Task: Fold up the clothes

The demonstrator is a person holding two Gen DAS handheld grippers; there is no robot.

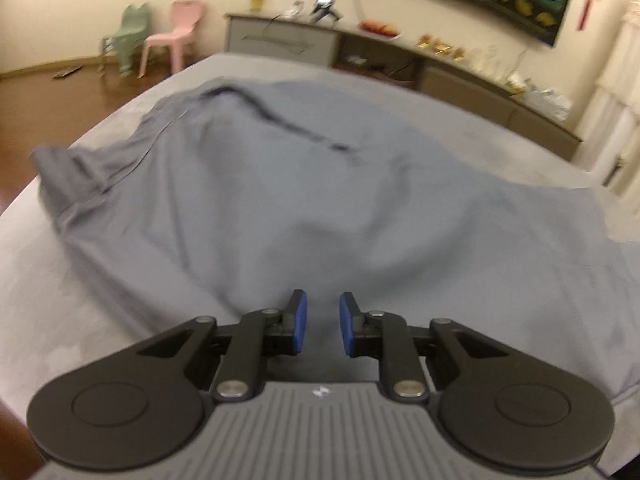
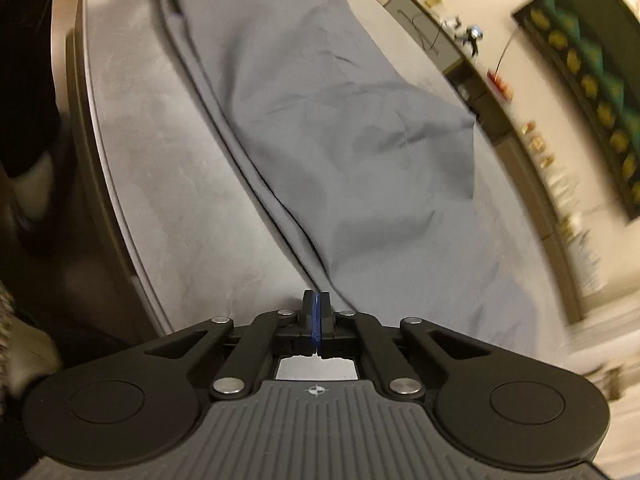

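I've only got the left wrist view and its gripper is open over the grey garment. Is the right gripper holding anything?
Observer: The right gripper has its blue pads pressed together at the garment's dark-seamed edge; whether cloth is pinched between them, I cannot tell.
Operator: What lies beside that seam?
Observer: Bare grey table, then its brown rim.
Operator: Is the person visible there?
Observer: Only a dark sleeve past the rim; the left gripper does not appear in that view.
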